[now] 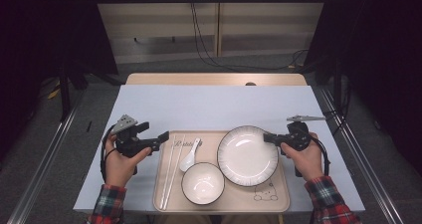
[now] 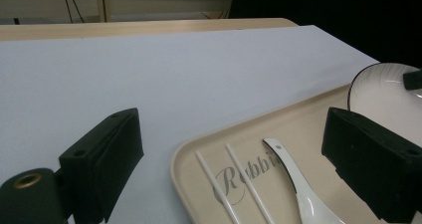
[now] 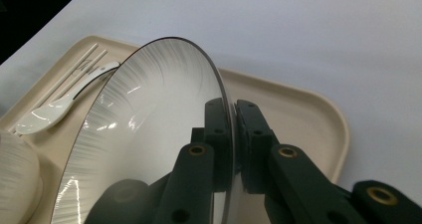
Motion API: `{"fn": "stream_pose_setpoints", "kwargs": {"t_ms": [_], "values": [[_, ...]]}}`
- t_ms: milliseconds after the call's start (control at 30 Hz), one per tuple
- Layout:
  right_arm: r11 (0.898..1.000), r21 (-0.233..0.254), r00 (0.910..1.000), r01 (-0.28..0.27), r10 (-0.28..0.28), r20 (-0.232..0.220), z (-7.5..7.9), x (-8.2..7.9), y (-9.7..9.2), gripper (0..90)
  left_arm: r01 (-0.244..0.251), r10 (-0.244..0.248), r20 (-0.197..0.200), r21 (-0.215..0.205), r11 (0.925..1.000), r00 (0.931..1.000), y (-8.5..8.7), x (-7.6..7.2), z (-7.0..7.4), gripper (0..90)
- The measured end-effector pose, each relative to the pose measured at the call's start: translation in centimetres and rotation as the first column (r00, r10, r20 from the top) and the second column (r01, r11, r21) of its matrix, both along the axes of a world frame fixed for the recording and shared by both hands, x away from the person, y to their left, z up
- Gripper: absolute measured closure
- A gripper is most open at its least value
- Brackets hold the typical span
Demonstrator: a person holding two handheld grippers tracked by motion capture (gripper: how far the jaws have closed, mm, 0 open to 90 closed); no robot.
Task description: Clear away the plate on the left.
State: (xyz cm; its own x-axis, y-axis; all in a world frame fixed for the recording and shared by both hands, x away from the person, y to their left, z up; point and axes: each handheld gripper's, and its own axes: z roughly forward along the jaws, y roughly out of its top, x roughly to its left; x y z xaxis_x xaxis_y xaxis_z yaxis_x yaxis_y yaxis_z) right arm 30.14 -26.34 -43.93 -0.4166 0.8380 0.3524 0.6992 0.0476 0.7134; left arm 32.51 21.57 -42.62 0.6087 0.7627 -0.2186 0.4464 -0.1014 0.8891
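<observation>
Beige tray (image 1: 283,194) on the white table (image 1: 209,104) holds a bowl (image 1: 202,183), spoon (image 1: 189,156) and chopsticks (image 1: 170,171) left of the plate (image 1: 247,155). Right gripper (image 3: 234,134) is clamped on the plate's right rim, plate probably tilted. Left gripper (image 2: 234,159) is wide open, empty, beside the tray's left edge.

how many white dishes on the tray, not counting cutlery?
2: a large white round plate on the beige tray's right half, its rim clamped by the right gripper; a small white bowl front-centre.

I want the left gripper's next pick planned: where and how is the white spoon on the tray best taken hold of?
Probably the spoon by its slim handle, coming from above with the jaws across it. The handle lies flat, angled up-right, between the chopsticks and plate, above the bowl.
</observation>
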Motion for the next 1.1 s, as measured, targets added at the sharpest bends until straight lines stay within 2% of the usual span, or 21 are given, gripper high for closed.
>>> {"fn": "stream_pose_setpoints", "kwargs": {"t_ms": [100, 300, 567, 700, 800, 867, 900, 967, 1033, 1100], "values": [[1.0, 0.015, 0.9999, 0.002, -0.002, -0.011, -0.3, 0.1, -0.2, 85.1, -0.001, 0.001, -0.002, -0.002, 1.0, 1.0, 0.0, 0.0, 0.0, 9.1], [1.0, 0.014, 1.0, 0.006, -0.006, -0.005, -0.6, 0.1, -0.3, 85.0, -0.006, 0.006, -0.003, 0.011, 0.9999, 1.0, 0.1, 0.0, -0.2, 9.1], [0.999, 0.026, 0.9994, 0.02, -0.019, -0.03, -1.4, 0.4, -0.6, 84.6, -0.003, 0.003, 0.002, 0.003, 1.0, 1.0, 0.2, -0.2, 0.0, 9.1], [1.0, -0.012, 0.9995, 0.019, -0.019, -0.025, -1.6, 0.4, -0.6, 85.1, -0.009, 0.009, -0.005, 0.002, 1.0, 0.9999, 0.3, -0.2, -0.1, 9.1], [0.999, -0.046, 0.9998, 0.018, -0.018, -0.006, -1.7, 0.5, -0.8, 75.7, -0.018, 0.018, -0.005, -0.001, 0.9998, 0.9998, 0.3, -0.2, -0.2, 9.1], [1.0, 0.026, 1.0, 0.005, -0.005, -0.002, -1.6, 0.6, -1.2, 69.3, -0.013, 0.013, -0.006, -0.003, 0.9999, 0.9999, 0.4, -0.2, -0.2, 9.1], [0.999, 0.042, 0.9999, 0.012, -0.013, 0.007, -1.4, 0.6, -1.3, 64.0, -0.018, 0.018, -0.006, 0.0, 0.9998, 0.9998, 0.4, -0.2, -0.1, 9.1], [1.0, 0.024, 0.998, -0.002, 0.001, 0.063, -1.0, 0.4, -1.3, 55.1, -0.01, 0.01, -0.005, 0.003, 0.9999, 0.9999, 0.4, -0.2, -0.1, 9.1], [0.999, 0.035, 0.9965, -0.006, 0.003, 0.084, -0.8, 0.3, -1.3, 48.5, -0.008, 0.008, -0.006, 0.001, 1.0, 0.9999, 0.4, -0.2, -0.1, 9.1], [1.0, 0.023, 0.9914, -0.021, 0.018, 0.13, -0.6, 0.2, -1.5, 41.3, -0.018, 0.018, -0.003, -0.003, 0.9998, 0.9998, 0.5, -0.3, 0.0, 9.0]]}}
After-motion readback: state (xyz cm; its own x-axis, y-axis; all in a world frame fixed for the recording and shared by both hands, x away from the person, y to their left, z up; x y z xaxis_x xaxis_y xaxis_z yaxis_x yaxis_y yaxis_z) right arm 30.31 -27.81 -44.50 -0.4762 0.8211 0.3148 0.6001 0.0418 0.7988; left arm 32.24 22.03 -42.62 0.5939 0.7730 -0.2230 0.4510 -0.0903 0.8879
